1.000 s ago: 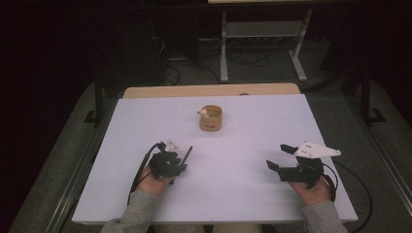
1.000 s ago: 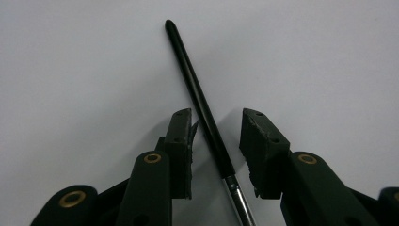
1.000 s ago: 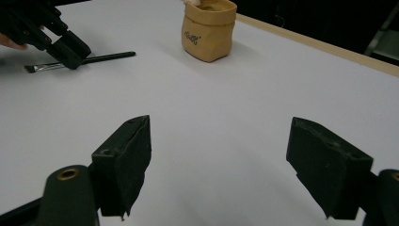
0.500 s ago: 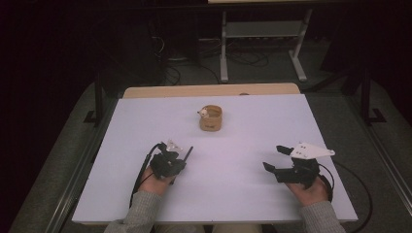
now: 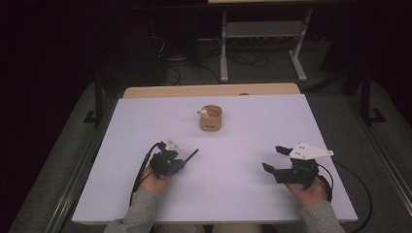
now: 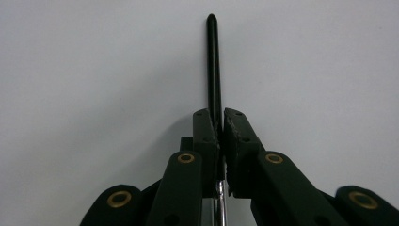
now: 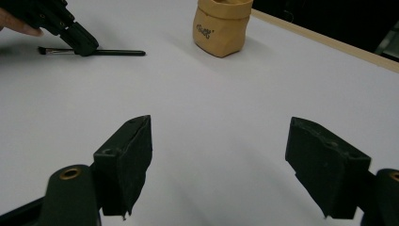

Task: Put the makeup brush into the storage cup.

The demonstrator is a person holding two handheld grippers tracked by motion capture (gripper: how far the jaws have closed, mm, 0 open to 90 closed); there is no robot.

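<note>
A thin black brush (image 5: 191,156) lies flat on the white table (image 5: 243,126), at front left. My left gripper (image 5: 180,162) has just been closing and is now shut on the brush's handle. In the left gripper view the pads (image 6: 207,129) pinch the brush (image 6: 212,61), whose long end points away over the table. At the front right my right gripper (image 5: 273,158) hovers open with nothing between its fingers (image 7: 127,155). The right gripper view also has the brush (image 7: 117,52) and the left gripper (image 7: 77,40) at its top left.
A small tan paper pouch (image 5: 211,119) with something white in its mouth stands upright at the table's middle back; it also appears as the pouch (image 7: 221,26) in the right gripper view. Beyond the table's wooden far edge (image 5: 209,90) are metal stands and cables on a dark floor.
The left gripper's jaws have closed onto the brush handle. Neither hand has shifted on the table, and the pouch stands where it was.
</note>
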